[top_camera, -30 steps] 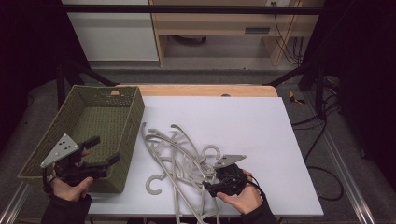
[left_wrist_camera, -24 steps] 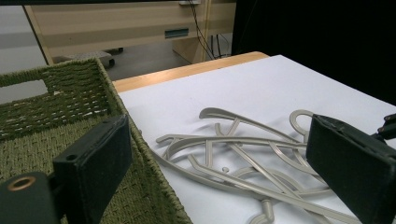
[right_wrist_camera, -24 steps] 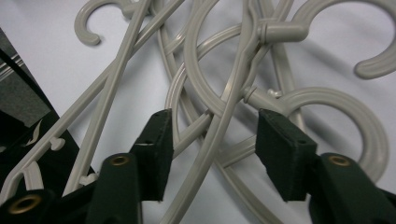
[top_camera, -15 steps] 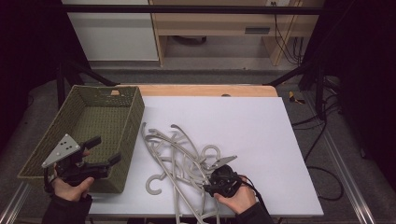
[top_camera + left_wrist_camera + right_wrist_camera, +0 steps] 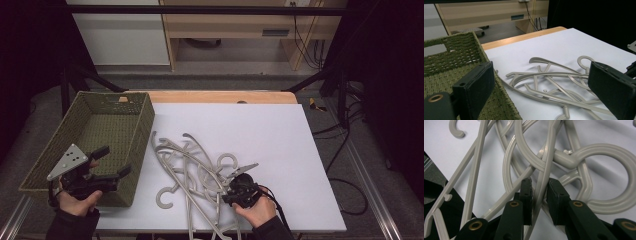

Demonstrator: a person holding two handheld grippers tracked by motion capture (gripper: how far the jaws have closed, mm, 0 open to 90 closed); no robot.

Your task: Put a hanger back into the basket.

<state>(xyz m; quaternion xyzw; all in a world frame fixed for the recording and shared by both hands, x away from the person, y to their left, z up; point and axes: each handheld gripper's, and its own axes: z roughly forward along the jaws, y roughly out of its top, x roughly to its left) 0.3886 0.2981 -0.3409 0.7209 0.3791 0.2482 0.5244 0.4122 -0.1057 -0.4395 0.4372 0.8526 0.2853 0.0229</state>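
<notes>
A tangle of several grey plastic hangers lies on the white table top, near its front middle. My right gripper is tipped down into the right side of the pile. In the right gripper view its jaws are shut on the thin arm of one grey hanger, beside a round hook loop. My left gripper is held open over the near right corner of a green woven basket, nothing between its jaws. The hanger pile lies ahead of it.
The basket looks empty and takes up the table's left side. A wooden strip runs along the far edge. Cables hang off the right side, past the metal frame rail.
My right gripper has tipped down and shifted slightly nearer and left into the hanger pile, its grey top plate turning edge-on. The left gripper has stayed over the basket corner.
</notes>
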